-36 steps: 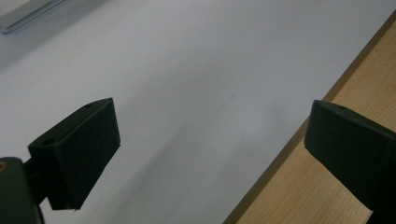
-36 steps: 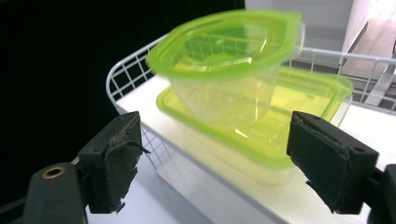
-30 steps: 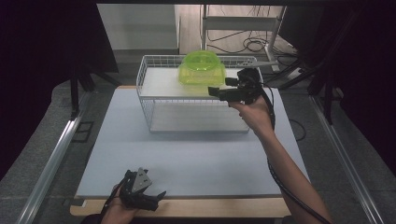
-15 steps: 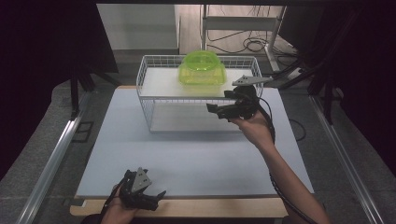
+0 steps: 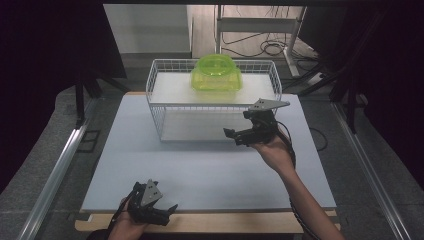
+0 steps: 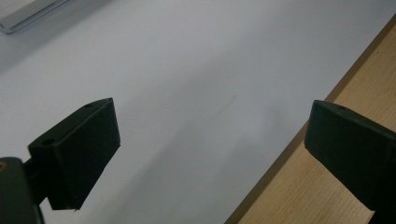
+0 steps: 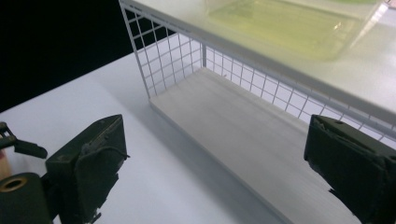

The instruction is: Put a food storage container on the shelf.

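A lime-green translucent container [image 5: 216, 75] sits on the top shelf of a white wire rack [image 5: 160, 107] at the back of the table. In the right gripper view that container [image 7: 289, 28] lies above the rack's pale lower shelf [image 7: 243, 121]. My right gripper [image 5: 239, 125] hovers in front of the rack's right half, level with the lower shelf and pointing left. Its jaws have just been opening and stand open, with nothing between them [image 7: 215, 158]. My left gripper [image 5: 165, 199] rests at the table's near edge, open and holding nothing [image 6: 210, 144].
A pale blue-white mat [image 5: 200, 170] covers the table, with a wooden strip [image 6: 299, 186] along its near edge. Metal rails [image 5: 55, 175] run along both sides. Cables and a frame's legs [image 5: 260, 47] lie on the floor behind the rack.
My right gripper has come down from beside the top shelf and the green container to the height of the lower shelf, drawing slightly nearer. The left gripper has stayed put.
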